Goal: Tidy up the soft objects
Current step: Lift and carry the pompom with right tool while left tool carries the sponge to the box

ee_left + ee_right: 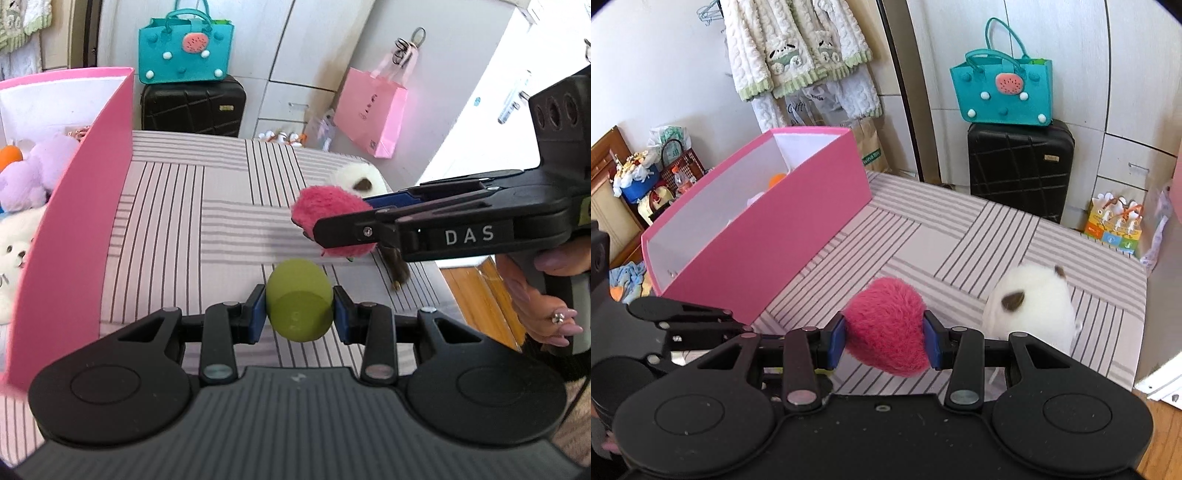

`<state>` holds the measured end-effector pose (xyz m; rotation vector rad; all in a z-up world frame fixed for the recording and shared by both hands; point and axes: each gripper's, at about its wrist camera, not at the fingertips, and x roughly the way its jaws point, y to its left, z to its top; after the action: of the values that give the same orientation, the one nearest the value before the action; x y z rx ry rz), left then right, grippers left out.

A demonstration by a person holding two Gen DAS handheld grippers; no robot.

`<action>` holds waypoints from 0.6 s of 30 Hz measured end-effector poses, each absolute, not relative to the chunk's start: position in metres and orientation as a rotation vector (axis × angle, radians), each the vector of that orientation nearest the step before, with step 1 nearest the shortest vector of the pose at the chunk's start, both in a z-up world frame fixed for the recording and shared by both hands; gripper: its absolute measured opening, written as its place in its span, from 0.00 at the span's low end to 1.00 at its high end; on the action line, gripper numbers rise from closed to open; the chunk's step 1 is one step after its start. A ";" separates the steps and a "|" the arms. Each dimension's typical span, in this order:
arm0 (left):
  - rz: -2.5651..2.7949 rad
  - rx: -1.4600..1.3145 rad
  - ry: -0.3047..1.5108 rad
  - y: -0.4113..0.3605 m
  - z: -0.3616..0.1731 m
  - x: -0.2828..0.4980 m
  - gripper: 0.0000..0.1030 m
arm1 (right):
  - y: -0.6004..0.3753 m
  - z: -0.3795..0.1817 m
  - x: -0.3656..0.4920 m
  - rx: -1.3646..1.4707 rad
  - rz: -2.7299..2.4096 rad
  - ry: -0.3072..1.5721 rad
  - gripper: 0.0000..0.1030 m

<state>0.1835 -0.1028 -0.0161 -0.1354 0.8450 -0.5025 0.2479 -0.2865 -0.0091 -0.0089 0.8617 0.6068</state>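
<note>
A striped bedsheet [953, 236] carries a pink box [768, 236] at ten o'clock. The left gripper [299, 308] pinches a green ball [299, 301]; the right gripper [884, 341] squeezes a pink fluffy toy [886, 325]. Both could collide heading boxward, or the smooth ball may pop free. A white plush [1030, 306] waits at two o'clock.

Both claws [300, 309] [884, 341] clamped, loaded.
</note>
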 end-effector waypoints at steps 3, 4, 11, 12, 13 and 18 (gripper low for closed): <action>-0.531 -0.109 0.854 -0.096 -0.012 0.173 0.35 | -0.283 -0.009 0.234 -0.028 0.600 0.866 0.46; -0.542 -0.095 0.849 -0.094 -0.010 0.168 0.35 | -0.281 -0.008 0.230 -0.034 0.600 0.866 0.46; -0.594 -0.079 0.869 -0.076 -0.001 0.142 0.35 | -0.272 -0.006 0.197 -0.060 0.616 0.867 0.47; -0.606 -0.076 0.876 -0.073 0.000 0.139 0.35 | -0.270 -0.005 0.192 -0.065 0.618 0.866 0.46; -0.612 -0.072 0.879 -0.071 0.002 0.136 0.35 | -0.268 -0.003 0.187 -0.074 0.617 0.864 0.47; -0.664 -0.028 0.891 -0.058 0.016 0.120 0.35 | -0.261 0.006 0.161 -0.114 0.611 0.842 0.47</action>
<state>0.1201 -0.0583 0.0158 -0.0283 0.8908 -0.6642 0.1607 -0.2611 0.0059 -0.1145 0.8419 0.6114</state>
